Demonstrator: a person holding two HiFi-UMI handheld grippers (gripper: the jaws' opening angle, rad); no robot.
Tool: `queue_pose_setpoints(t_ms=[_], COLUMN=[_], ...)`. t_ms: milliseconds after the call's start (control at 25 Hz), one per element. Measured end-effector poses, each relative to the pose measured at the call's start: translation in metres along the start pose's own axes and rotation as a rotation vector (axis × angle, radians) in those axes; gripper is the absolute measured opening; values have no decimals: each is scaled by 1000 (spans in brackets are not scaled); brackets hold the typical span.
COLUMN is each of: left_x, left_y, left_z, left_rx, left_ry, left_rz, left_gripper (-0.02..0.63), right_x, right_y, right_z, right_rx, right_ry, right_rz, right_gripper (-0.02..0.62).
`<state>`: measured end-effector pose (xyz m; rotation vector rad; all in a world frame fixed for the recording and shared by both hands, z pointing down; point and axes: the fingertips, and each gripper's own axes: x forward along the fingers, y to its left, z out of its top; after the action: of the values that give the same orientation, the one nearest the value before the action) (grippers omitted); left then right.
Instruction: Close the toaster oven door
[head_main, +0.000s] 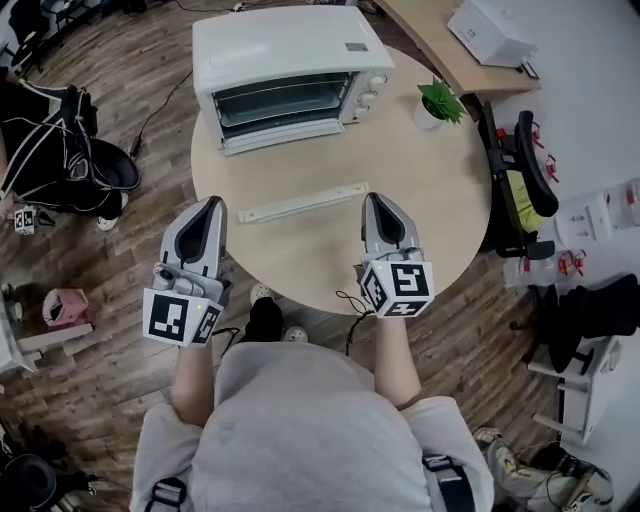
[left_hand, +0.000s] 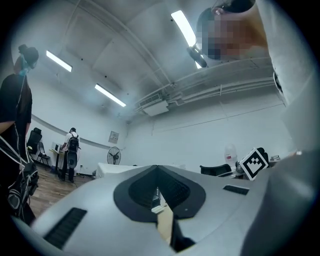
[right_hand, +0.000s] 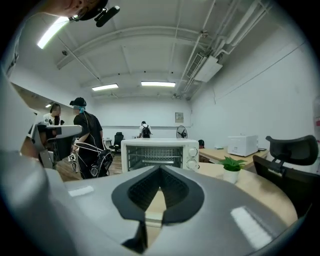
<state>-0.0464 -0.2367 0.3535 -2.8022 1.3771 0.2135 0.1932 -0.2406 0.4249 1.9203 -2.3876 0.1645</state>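
The white toaster oven (head_main: 290, 70) stands at the far side of the round wooden table (head_main: 450, 200); its front opening shows the wire racks (right_hand: 155, 155). A long white bar (head_main: 303, 203) lies in front of it; I cannot tell whether this is the edge of the dropped glass door. My left gripper (head_main: 213, 206) hovers at the table's near left edge, jaws together and empty (left_hand: 157, 170). My right gripper (head_main: 375, 200) sits just right of the bar's near end, pointing at the oven, jaws together with nothing between them (right_hand: 160, 170).
A small potted plant (head_main: 440, 102) stands on the table right of the oven. A black office chair (head_main: 520, 170) is beside the table at right. Dark bags (head_main: 60, 150) lie on the floor at left. A person in black (right_hand: 87, 140) stands beyond the table.
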Motion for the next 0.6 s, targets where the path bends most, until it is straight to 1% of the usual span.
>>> queue_pose_setpoints(t_ms=[320, 600], left_x=[22, 38], left_y=[16, 25], left_z=[-17, -27], left_rx=[-22, -28], left_ry=[36, 66], left_rz=[-27, -35], left_gripper=[6, 6], right_x=[27, 40], right_y=[-17, -39], right_z=[-79, -142], right_rx=[69, 95], right_ry=[180, 328], right_rz=[-40, -85], right_gripper=[12, 12])
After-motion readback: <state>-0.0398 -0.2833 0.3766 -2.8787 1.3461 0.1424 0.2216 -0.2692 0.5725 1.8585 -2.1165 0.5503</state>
